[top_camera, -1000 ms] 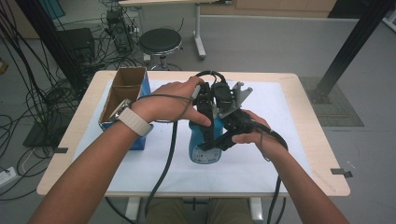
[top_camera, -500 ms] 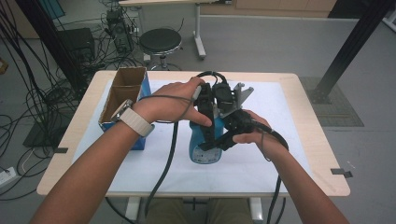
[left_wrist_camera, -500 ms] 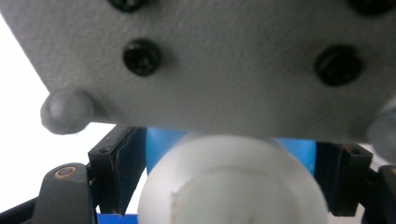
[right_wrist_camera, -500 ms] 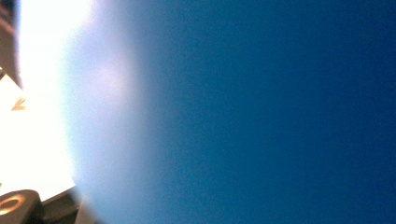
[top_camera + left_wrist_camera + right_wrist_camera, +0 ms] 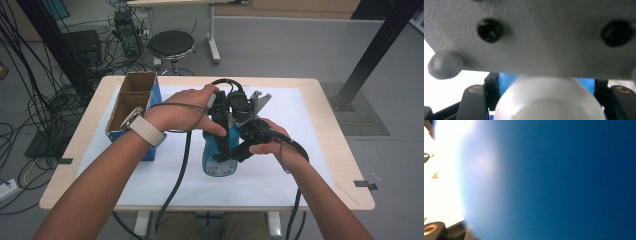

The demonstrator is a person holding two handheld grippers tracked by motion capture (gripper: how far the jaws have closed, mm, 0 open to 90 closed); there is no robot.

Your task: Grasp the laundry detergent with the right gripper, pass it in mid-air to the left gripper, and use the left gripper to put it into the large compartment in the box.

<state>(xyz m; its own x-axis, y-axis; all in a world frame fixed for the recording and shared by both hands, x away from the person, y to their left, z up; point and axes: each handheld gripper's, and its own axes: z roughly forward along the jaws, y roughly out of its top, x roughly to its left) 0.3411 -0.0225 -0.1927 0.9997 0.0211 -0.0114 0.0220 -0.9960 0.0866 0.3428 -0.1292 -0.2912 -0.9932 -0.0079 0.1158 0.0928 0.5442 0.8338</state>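
White sheeting on the table (image 5: pixel 310 115) carries an upright blue bottle (image 5: pixel 216 162) — rigid, slick plastic, likely light — right gripper (image 5: pixel 239 150) clamped on its body, left gripper (image 5: pixel 222 107) just closing onto its white cap (image 5: pixel 549 100), the sensible hold.

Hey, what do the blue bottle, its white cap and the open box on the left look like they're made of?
Blue bottle: probably plastic, smooth with a slight sheen. White cap: looks like matte plastic, evenly white and rounded. Open box: cardboard, plain brown inside with thin upright flaps and a printed blue outside.
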